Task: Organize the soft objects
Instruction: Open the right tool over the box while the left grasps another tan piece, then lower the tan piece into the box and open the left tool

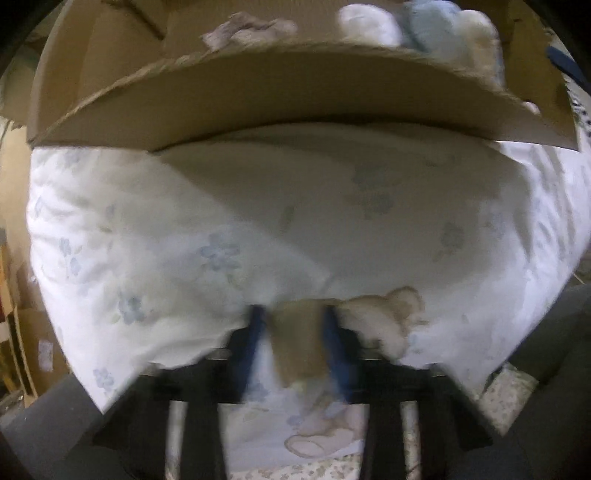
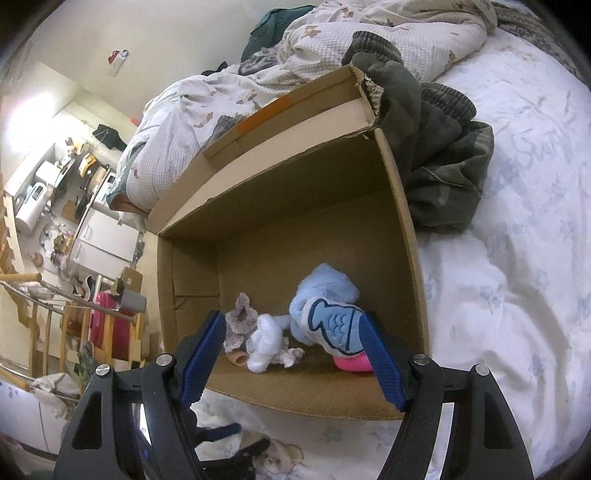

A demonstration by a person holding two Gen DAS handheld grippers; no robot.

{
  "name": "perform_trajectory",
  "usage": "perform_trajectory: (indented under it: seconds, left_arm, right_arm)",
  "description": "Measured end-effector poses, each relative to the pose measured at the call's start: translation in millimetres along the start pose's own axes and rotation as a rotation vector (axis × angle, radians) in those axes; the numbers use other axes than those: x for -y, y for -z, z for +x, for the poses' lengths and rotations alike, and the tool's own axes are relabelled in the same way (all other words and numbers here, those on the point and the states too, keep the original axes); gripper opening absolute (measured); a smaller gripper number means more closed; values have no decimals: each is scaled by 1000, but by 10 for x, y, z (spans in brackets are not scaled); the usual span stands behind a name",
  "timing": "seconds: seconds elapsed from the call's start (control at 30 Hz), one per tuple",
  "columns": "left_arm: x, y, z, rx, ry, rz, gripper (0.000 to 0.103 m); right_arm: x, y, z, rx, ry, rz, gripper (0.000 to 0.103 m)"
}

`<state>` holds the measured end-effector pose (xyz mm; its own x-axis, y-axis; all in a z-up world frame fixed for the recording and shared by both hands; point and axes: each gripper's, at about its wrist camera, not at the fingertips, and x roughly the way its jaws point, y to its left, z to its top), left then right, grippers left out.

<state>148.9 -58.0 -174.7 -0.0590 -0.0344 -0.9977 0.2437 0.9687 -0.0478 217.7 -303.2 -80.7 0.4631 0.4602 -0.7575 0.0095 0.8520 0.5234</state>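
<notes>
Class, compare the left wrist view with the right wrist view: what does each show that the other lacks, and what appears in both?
Only the left wrist view shows the left gripper shut on a beige plush toy.

Only the right wrist view shows the open, empty right gripper, a dark green garment and the cluttered room.

Both show the cardboard box, the blue plush inside it, and the floral bedsheet.

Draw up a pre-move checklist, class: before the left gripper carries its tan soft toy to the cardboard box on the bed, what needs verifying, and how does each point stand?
1. Left gripper shut on the tan soft toy: ok.
2. Grip firm enough for the lift: cannot tell, the view is blurred.
3. Cardboard box open on top: ok.
4. Floor space free beside the blue plush and white plush: ok.
5. Right gripper open, holding nothing: ok.
6. Right gripper clear of the box opening: not ok, it hangs over the near wall.
</notes>
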Motion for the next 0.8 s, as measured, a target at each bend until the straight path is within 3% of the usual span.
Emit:
perform_trajectory:
  seconds: [0.07, 0.23, 0.43, 0.63, 0.8]
  left_arm:
    - [27, 22, -38, 15, -13, 19, 10]
    - [5, 88, -277, 75, 6, -5, 9]
    - [-78, 90, -1101, 306, 33, -44, 9]
    - [-283, -298, -1838, 539, 46, -138, 9]
    - [-371, -708, -1916, 567, 46, -198, 9]
  right_arm:
    - [-3, 1, -7, -2, -2, -3, 79]
    - [-15, 5, -5, -4, -10, -2, 79]
    - [-21, 18, -23, -6, -15, -1, 79]
    - [-17, 17, -30, -5, -17, 12, 79]
    - [-6, 13, -19, -10, -17, 17, 79]
